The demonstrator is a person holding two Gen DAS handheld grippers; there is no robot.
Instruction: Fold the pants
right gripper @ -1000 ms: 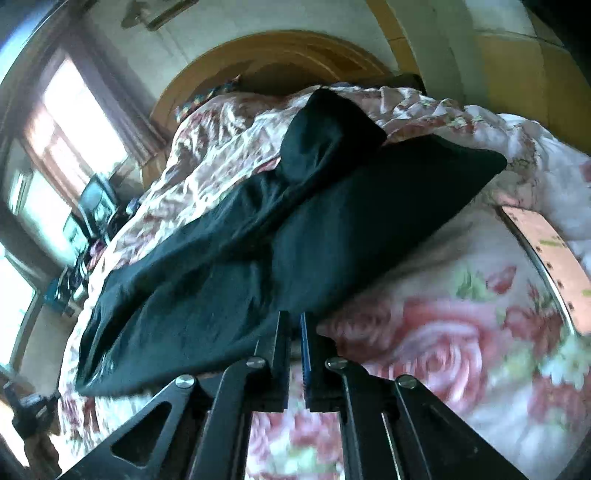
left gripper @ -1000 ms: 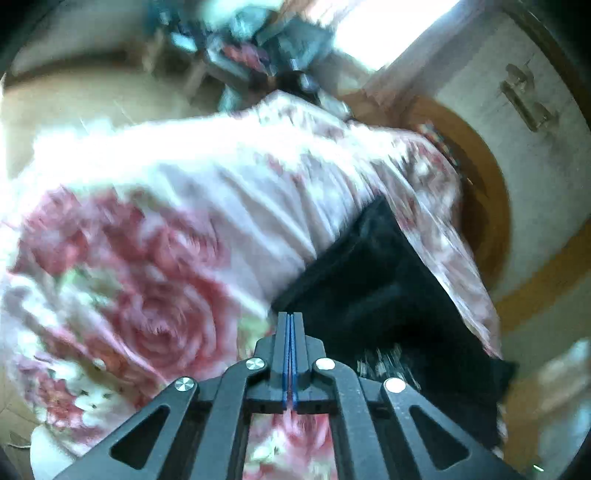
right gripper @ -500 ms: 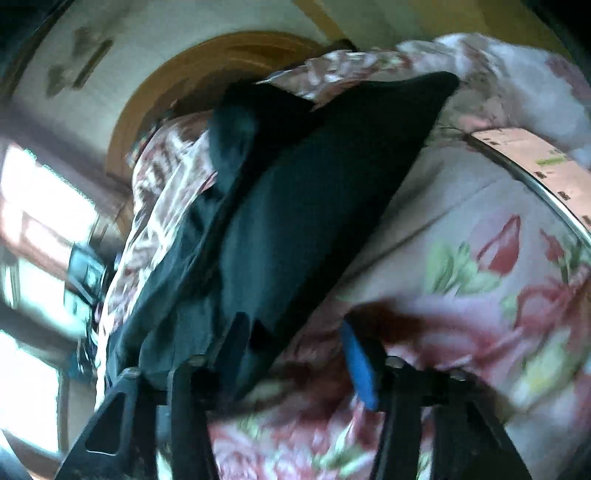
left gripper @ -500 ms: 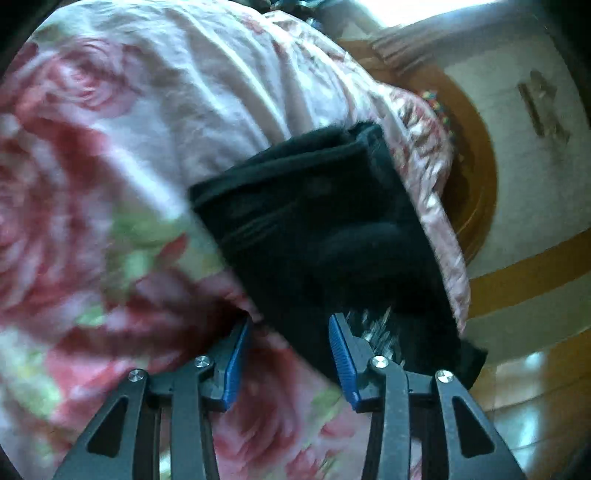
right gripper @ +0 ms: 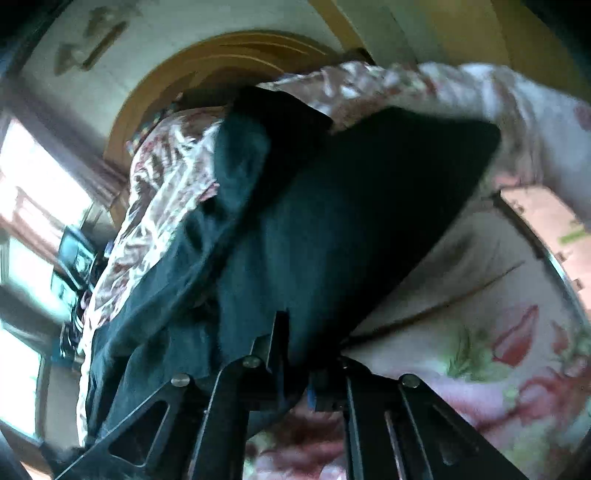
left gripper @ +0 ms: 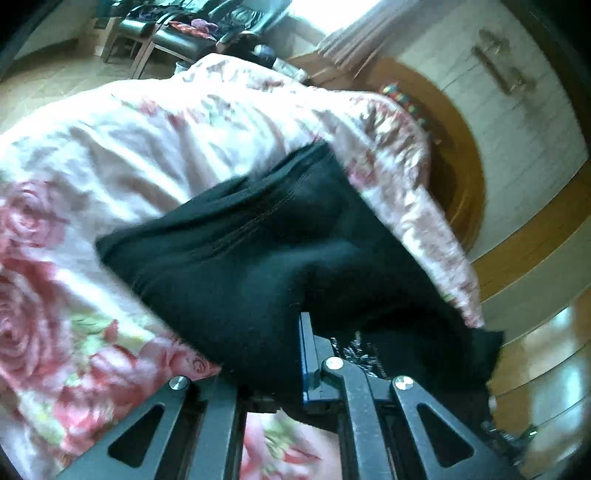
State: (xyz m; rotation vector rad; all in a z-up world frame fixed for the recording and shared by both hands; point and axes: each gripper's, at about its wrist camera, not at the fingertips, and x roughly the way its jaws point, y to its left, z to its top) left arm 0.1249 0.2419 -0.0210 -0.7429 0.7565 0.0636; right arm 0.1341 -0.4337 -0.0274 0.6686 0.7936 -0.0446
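Bed [left gripper: 155, 147] with floral cover carries black pants [left gripper: 258, 258], spread ahead of both claws. Half second back both stood wide around near hem; now left claw [left gripper: 291, 350] pinches hem fabric, right claw [right gripper: 295, 347] likewise clamps cloth. Grasp made; judgement: lift-and-fold toward far end comes next.

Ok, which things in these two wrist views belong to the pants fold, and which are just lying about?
In the job:
- black pants
- left gripper, shut on the pants
- right gripper, shut on the pants
- floral bedspread, the surface under them

Lying about:
- wooden headboard
- chair with clutter
- pink board at the bed's edge
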